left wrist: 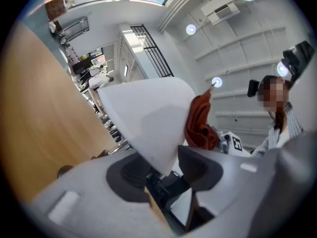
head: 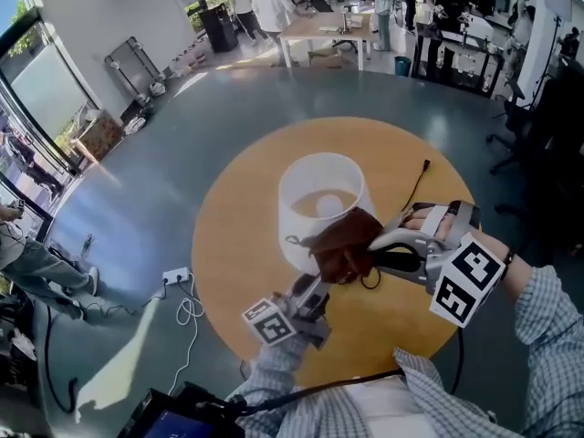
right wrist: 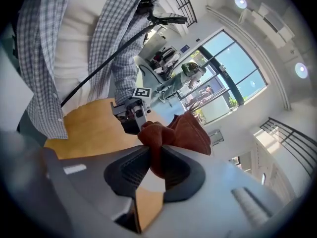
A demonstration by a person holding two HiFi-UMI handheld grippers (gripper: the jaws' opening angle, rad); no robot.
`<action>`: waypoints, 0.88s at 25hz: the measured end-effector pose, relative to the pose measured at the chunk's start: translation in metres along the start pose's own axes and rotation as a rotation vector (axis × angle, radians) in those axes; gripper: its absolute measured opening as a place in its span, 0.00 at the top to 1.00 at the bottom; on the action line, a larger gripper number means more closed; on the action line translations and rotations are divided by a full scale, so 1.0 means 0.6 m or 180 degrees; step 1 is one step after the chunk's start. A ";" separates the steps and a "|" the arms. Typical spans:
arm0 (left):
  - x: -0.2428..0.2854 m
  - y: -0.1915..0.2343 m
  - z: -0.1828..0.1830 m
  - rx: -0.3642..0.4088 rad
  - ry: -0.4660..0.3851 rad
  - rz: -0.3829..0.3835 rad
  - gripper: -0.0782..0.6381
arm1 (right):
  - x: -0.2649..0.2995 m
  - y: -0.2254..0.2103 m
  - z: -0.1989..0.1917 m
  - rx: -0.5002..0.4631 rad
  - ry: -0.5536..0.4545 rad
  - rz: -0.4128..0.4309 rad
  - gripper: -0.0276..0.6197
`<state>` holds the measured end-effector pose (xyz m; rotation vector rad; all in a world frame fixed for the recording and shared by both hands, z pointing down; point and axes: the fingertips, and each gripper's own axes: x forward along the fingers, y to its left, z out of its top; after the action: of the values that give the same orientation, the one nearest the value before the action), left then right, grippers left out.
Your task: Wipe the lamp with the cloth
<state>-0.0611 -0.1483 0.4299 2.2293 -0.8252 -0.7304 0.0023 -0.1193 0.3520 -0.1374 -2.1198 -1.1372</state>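
- The lamp [head: 297, 228] stands near the middle of the round wooden table [head: 233, 235], its white shade open at the top with the bulb showing inside.
- The left tool [head: 308, 292] comes in from the lamp's 6 o'clock. In the left gripper view, the lower edge of the shade sits between its jaws and the pads close on it, so this tool seems to be steadying the lamp.
- The right tool [head: 370, 252] reaches in from about 4 o'clock. Its jaws are clamped on a bunched fold of the rust-brown cloth [head: 345, 243].
- The cloth lies against the outside of the shade at roughly 5 o'clock, just below the rim, so the wiping step looks to be under way on the near side.
- The far side, from 9 through 12 to 3 o'clock, has no cloth on it.
- The next stroke probably calls for light pressure, because the shade looks thin and could dent or tip.
- The right tool will likely need to sweep round the curve, or the left tool to turn the lamp.
- A black cable [head: 418, 182] lies on the table at 2 o'clock, well clear of the cloth.
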 end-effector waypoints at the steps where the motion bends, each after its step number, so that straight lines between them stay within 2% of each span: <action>1: -0.001 0.003 0.000 -0.0001 0.0004 -0.0002 0.64 | 0.001 0.004 -0.010 0.0074 0.0027 -0.0025 0.85; 10: -0.012 0.008 0.002 -0.0018 0.0021 -0.0013 0.64 | -0.004 0.045 -0.070 0.0641 0.0231 -0.0172 0.85; 17: -0.032 0.003 0.001 -0.0141 0.0114 -0.0118 0.64 | 0.009 0.039 -0.064 0.1091 0.0168 -0.0466 0.85; 22: -0.062 0.029 -0.010 -0.0021 0.0125 0.0136 0.64 | 0.019 0.041 -0.073 0.1354 0.0087 -0.0639 0.85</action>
<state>-0.0873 -0.1301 0.4561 2.2064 -0.8474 -0.6663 0.0276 -0.1404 0.3917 0.2917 -2.3373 -0.7644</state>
